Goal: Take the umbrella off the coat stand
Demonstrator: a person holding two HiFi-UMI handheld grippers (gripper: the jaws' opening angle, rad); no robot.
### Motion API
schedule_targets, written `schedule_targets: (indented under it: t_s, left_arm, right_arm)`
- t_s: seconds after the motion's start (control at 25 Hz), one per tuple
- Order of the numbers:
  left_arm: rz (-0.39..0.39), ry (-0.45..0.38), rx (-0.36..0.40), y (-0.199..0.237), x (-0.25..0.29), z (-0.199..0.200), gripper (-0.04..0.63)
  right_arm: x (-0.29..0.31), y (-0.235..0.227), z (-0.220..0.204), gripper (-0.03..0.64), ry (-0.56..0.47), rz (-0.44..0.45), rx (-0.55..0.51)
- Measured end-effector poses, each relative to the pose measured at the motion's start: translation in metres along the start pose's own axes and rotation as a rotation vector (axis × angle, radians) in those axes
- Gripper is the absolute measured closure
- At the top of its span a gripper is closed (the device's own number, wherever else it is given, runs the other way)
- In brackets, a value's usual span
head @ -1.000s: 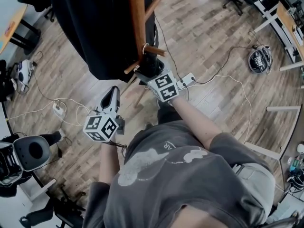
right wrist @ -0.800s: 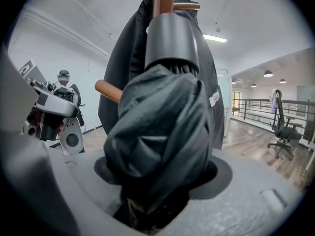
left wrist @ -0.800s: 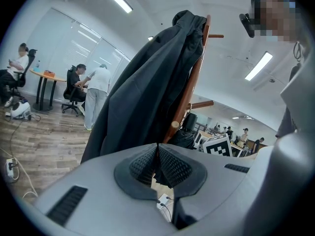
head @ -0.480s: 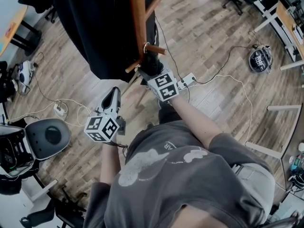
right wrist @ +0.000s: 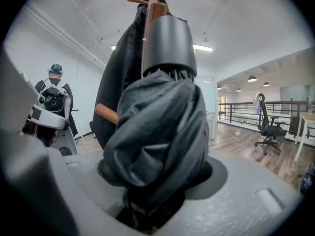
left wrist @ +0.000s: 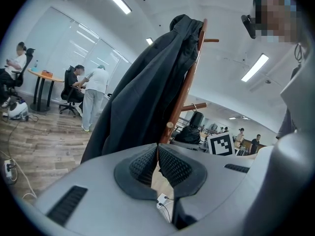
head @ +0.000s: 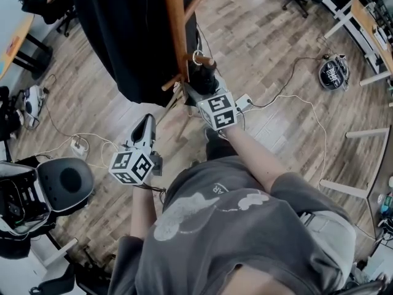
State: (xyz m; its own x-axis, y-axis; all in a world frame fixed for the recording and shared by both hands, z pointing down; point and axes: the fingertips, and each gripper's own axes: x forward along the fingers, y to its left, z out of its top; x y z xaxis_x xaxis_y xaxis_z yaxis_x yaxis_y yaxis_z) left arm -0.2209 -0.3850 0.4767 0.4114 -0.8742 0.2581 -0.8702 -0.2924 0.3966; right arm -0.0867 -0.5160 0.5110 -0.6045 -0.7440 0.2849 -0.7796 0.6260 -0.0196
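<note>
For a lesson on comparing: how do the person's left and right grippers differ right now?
The left grey gripper is shut on nothing; the right grey gripper has jaws closing on the folded black umbrella. The left hangs apart from the wooden coat stand, lower in the head view; the right is close against it. Both carry marker cubes and point towards the stand.

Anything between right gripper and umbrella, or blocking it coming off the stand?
Nothing between them: the right gripper is closing its jaws on the umbrella. Its loop looks hooked over the stand's peg, which it must clear.
</note>
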Motion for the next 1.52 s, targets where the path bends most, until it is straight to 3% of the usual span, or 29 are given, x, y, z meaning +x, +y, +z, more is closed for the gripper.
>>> schedule_targets:
  t_s: [0.52, 0.8, 1.04, 1.52]
  left_arm:
    - [-0.082, -0.006, 0.019, -0.018, -0.030, -0.003, 0.589]
    - [-0.142, 0.017, 0.023, -0.028, -0.037, -0.009, 0.589]
    - [-0.179, 0.039, 0.006, -0.037, -0.038, -0.023, 0.589]
    - [-0.214, 0.090, -0.004, -0.062, -0.013, -0.050, 0.589]
  right_arm:
    - [-0.067, -0.006, 0.027, 0.347, -0.090, -0.127, 0.028]
    - [-0.107, 0.001, 0.031, 0.348, -0.106, -0.173, 0.108]
    - [-0.131, 0.009, 0.028, 0.350, -0.126, -0.172, 0.158]
    - [-0.154, 0.005, 0.022, 0.350, -0.196, -0.076, 0.209]
